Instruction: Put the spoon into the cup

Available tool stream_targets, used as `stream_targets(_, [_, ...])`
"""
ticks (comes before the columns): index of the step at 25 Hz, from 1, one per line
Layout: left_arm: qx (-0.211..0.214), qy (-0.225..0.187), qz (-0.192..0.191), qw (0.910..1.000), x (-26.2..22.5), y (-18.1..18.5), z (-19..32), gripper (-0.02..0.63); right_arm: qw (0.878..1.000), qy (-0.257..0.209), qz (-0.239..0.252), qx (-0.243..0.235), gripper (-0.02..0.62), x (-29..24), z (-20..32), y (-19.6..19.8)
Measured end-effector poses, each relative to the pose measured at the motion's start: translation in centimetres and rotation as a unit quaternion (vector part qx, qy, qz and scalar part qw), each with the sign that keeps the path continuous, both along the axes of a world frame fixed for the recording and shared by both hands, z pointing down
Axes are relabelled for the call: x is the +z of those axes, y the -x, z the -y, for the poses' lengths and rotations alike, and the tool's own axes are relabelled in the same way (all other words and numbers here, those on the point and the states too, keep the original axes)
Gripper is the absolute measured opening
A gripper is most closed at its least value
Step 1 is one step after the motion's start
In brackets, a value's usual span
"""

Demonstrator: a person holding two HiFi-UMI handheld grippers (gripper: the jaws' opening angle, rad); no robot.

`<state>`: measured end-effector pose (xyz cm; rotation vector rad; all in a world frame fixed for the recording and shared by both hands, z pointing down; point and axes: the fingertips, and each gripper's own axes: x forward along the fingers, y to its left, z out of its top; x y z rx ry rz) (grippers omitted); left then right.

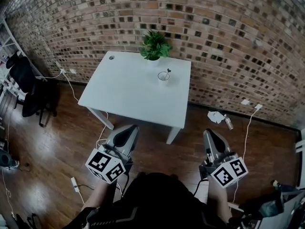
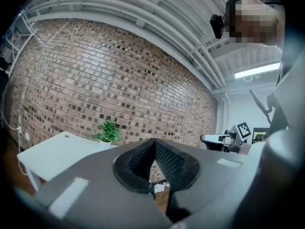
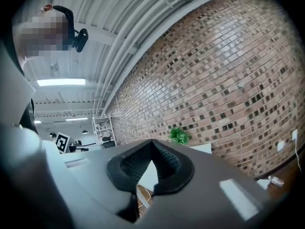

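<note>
**Spoon in the cup, both grippers shut and empty**

From the head view we see the white table (image 1: pixel 124 92) standing against the brick wall (image 1: pixel 228 37). The cup (image 1: pixel 163 77) sits on the table near its far right corner, and the spoon (image 1: pixel 167 72) stands inside it, its handle leaning out over the rim toward the wall. A potted plant (image 1: pixel 154 46) stands just behind the cup at the table's far edge.

We find the 2 grippers low in the head view, close to the person and well apart from the table, over the wooden floor (image 1: pixel 52 142). The left gripper (image 1: pixel 129 130) points toward the table's near edge. In its own view the left gripper's textured pads (image 2: pixel 164 157) meet at the tips, with nothing between them. The right gripper (image 1: pixel 209 134) is likewise shut: its own view shows its jaws pressed together and bare, with only floor visible through the gap below the tips.

On the floor to the right of the table we make out a crumpled paper (image 1: pixel 215 117) and a small bottle (image 1: pixel 228 122) beside it. A power strip (image 1: pixel 75 184) lies on the floor at the left.
</note>
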<state>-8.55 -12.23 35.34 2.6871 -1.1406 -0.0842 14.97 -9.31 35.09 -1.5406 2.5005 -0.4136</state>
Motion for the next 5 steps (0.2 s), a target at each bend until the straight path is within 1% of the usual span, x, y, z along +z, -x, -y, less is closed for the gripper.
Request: stream_targets(5, [0.000, -0.004, -0.001, 1.0000, -0.3, 1.1, -1.0, -0.008, 1.000, 0.000, -0.005, 0.012, 0.006, 0.0, -1.5, 0.8])
